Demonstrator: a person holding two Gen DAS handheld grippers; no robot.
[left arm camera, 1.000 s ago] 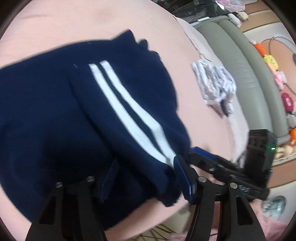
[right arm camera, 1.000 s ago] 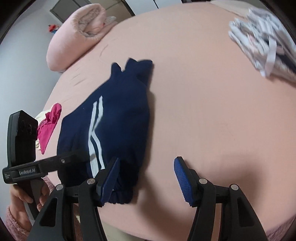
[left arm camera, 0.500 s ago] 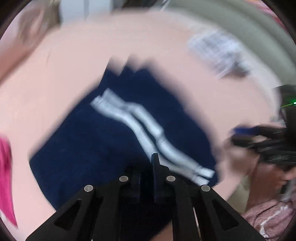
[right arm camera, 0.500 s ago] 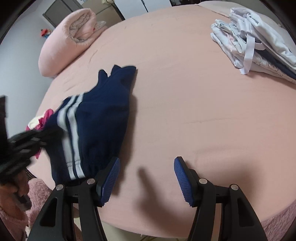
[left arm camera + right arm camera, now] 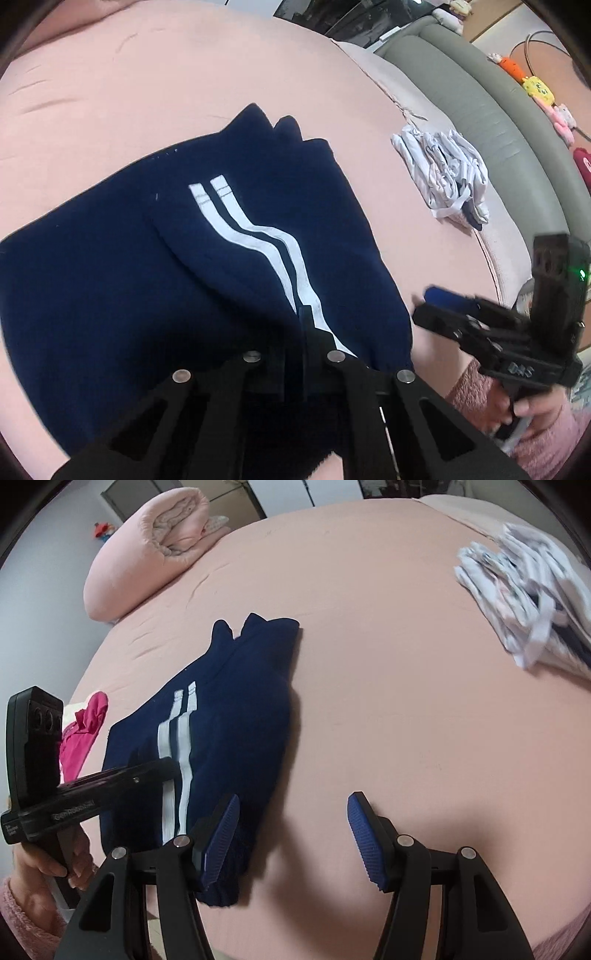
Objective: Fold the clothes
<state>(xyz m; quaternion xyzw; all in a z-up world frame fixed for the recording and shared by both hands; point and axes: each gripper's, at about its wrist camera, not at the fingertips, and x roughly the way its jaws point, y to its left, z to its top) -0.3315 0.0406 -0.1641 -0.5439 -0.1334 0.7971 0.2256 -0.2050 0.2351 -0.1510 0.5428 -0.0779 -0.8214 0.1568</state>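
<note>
Left tongs (image 5: 301, 332) pinch navy garment (image 5: 184, 277) near edge; right tongs (image 5: 291, 834) gape

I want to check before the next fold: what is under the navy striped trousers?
Around the navy trousers only the pink bedsheet shows, and they lie on it. Anything beneath the cloth is covered and cannot be seen.
</note>
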